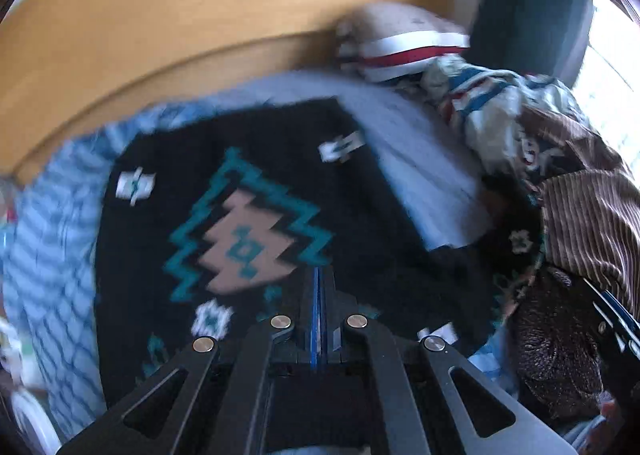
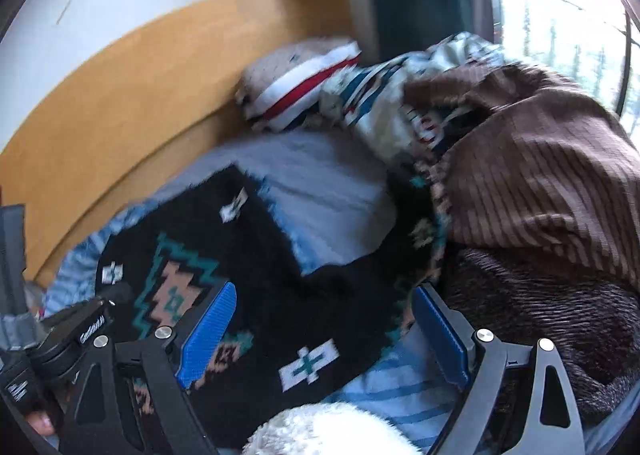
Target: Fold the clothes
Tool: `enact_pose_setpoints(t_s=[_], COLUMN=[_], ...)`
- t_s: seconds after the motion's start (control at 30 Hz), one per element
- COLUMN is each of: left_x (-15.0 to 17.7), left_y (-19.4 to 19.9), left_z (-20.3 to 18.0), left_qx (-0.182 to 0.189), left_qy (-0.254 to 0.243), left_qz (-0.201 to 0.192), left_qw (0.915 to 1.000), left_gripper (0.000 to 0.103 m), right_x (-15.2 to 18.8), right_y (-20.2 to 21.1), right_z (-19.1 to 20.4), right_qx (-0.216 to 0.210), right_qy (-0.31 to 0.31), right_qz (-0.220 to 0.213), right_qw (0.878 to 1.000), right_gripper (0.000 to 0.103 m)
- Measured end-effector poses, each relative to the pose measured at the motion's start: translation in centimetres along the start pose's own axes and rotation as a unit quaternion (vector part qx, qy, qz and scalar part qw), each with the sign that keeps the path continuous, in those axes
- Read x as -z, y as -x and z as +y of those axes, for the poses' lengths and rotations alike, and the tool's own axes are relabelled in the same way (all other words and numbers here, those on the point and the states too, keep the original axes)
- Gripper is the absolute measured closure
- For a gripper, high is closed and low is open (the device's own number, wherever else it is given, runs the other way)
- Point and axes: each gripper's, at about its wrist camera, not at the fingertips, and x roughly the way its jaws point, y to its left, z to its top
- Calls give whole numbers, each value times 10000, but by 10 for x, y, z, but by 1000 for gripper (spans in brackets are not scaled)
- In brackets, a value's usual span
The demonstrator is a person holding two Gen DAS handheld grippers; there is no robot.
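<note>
A black patterned sweater (image 1: 248,215) lies spread on the bed (image 1: 52,239), beside a pile of clothes (image 2: 540,175). The left tool (image 1: 318,283) is pressed together over it, gripping nothing visible; the right tool (image 2: 324,331) stands wide apart above its lower edge.

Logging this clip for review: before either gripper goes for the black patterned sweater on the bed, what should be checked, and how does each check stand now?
1. Black patterned sweater spread on the bed sheet: ok, its body lies mostly flat.
2. Right gripper open with nothing between the pads: ok.
3. Left gripper ready to grasp: not ok, its jaws are shut, with nothing visible between them.
4. Sweater free of other clothes: not ok, its right part runs under the brown striped garment in the pile.
5. Sleeve position: cannot tell, the pile hides that side.
6. Sharp view: not ok, both wrist views are blurred.
</note>
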Motion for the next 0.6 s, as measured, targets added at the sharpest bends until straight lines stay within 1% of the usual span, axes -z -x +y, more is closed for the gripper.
enact_pose_setpoints(t_s=[0.07,0.1,0.13,0.17,0.2,0.23,0.27,0.33,0.4,0.5,0.53,0.6], left_x=[10,16,21,27,32,40,49,64,79,99,103,110], left_y=[-3,-5,-8,-10,-13,-15,-16,-22,-30,-42,-42,-41], left_z=[22,37,52,66,83,105,125,160,182,211,214,220], left_qx=[-259,-253,-235,-216,-83,65,97,-84,-327,-255,-183,-31], left_qy=[256,470,691,912,1219,1732,2164,2789,3145,3602,3720,3948], left_qz=[5,51,101,151,246,305,348,512,798,1282,1346,1454], left_qw=[9993,9986,9973,9955,9922,9844,9756,9589,9453,9237,9182,9072], left_gripper=[102,98,77,44,32,28,28,28,28,29,31,36], right_x=[2,3,4,7,9,13,17,27,36,44,43,38], right_y=[-13,-19,-26,-32,-38,-43,-48,-59,-72,-95,-105,-123], right_z=[15,24,32,44,55,65,74,87,98,108,110,109], right_qx=[-148,-215,-283,-339,-394,-503,-625,-782,-878,-877,-800,-526], right_qy=[123,191,258,379,506,617,706,761,788,771,742,633], right_qz=[246,388,529,682,835,953,1073,1322,1576,1958,2087,2291], right_qw=[9995,9988,9979,9964,9944,9923,9897,9852,9804,9737,9719,9699], right_gripper=[11,11,11,11,12,12,11,12,12,15,20,22])
